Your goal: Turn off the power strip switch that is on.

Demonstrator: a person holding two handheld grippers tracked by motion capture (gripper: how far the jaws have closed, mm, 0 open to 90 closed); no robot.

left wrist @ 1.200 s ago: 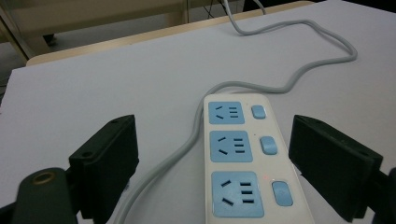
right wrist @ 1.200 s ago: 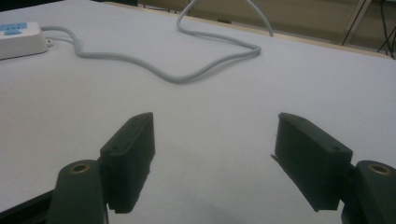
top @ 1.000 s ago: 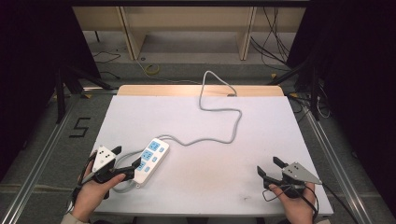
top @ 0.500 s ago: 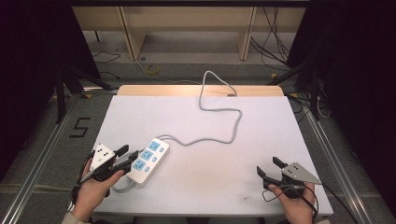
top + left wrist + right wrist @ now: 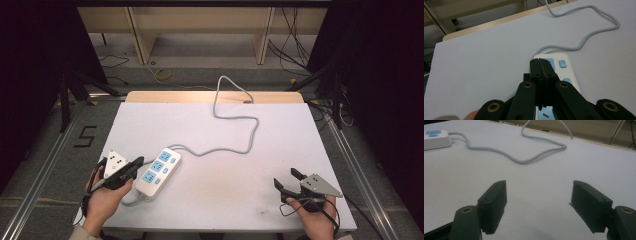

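The left gripper point(image 5: 540, 61), jaws just closed together on nothing, hovers over the near-left end of the power strip point(image 5: 159, 171), whose long axis runs away rightward, while the open right gripper point(image 5: 289, 180) rests well apart

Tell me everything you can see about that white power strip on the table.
The power strip is a long white plastic block with blue sockets and blue switches on top. It lies flat near the table's front left, angled away from the person. Its grey cord snakes across and off the far edge. The left gripper, jaws just closed together with nothing between, hovers over its near left end; contact is unclear.
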